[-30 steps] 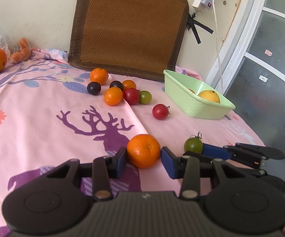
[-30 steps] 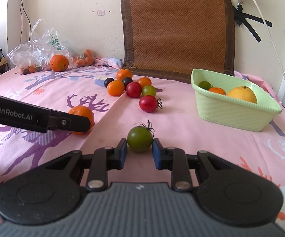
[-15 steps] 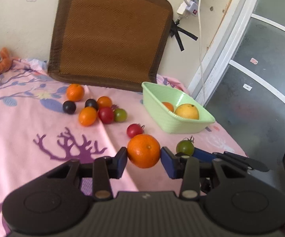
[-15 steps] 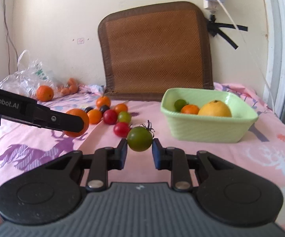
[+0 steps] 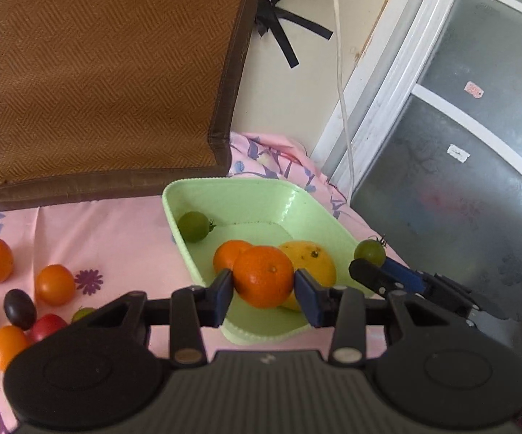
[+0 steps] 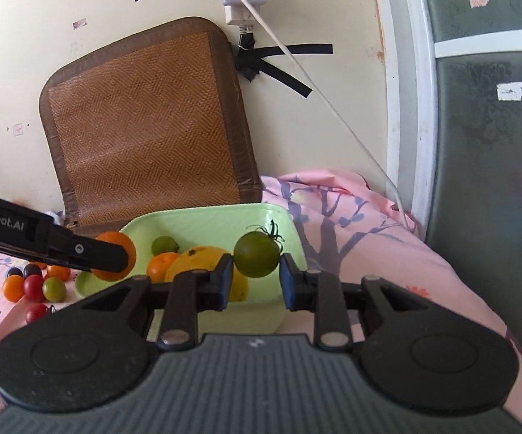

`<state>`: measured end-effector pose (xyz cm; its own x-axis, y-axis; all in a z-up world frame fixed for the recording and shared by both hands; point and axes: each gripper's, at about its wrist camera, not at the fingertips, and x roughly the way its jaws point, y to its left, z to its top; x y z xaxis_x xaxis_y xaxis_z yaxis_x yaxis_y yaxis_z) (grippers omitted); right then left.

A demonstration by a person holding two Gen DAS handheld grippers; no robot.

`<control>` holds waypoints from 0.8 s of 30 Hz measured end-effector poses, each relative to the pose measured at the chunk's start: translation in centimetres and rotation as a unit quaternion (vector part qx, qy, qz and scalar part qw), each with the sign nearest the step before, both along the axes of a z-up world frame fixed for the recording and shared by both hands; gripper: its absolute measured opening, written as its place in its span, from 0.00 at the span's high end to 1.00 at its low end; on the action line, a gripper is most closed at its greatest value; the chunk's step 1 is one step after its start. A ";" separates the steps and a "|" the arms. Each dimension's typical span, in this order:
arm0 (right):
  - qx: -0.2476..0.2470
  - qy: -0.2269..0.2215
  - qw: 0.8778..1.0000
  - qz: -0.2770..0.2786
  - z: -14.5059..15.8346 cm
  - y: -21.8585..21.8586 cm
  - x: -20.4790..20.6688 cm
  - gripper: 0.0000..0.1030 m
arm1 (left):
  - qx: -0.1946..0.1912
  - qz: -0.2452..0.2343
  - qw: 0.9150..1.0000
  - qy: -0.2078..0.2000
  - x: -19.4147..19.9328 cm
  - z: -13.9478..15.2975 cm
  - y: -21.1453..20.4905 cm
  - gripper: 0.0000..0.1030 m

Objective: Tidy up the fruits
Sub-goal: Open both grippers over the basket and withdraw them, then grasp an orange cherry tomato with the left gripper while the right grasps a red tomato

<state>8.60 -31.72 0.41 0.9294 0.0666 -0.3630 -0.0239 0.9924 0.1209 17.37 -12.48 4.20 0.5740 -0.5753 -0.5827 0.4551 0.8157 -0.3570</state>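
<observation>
Your left tongs (image 5: 263, 286) gripped the orange (image 5: 263, 276) and your right tongs (image 6: 254, 277) pinched the green tomato (image 6: 256, 254), both held above the green basket (image 5: 224, 188), seemingly so each would drop inside.

1. A green tomato (image 6: 256, 254) is clamped between the pads of the right gripper (image 6: 255, 282), stem tilted up to the right.
2. A green basket (image 6: 286, 217) is seen just beyond the fingertips; a yellow fruit (image 6: 203, 258), a small orange (image 6: 161, 262) and a green tomato in the basket (image 6: 164, 244) are held in it.
3. Left of the claw, an orange (image 6: 116, 255) is gripped by the left gripper (image 6: 90, 253).
4. Loose tomatoes (image 6: 33, 286) are noted on the pink cloth (image 6: 387, 253), far left.
</observation>
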 end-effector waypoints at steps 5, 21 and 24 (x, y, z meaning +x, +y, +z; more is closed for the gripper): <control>-0.014 -0.022 1.000 0.002 -0.2 0.5 -0.3 0.51 | 0.023 -0.003 1.000 -0.012 -0.2 -0.7 -1.3 0.57; 0.048 -0.051 0.998 -0.001 0.8 3.8 -6.4 0.47 | 0.063 0.069 0.988 -0.119 -11.3 1.4 9.4 0.53; 0.059 -0.023 0.997 0.035 0.4 6.4 -6.6 0.47 | 0.069 0.100 0.987 -0.101 -12.1 -0.3 12.1 0.53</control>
<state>2.00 -25.35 0.82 0.9360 0.1723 -0.3069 -0.1016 0.9671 0.2333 5.23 -0.33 3.90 0.7804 -0.3619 -0.5099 0.3303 0.9310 -0.1553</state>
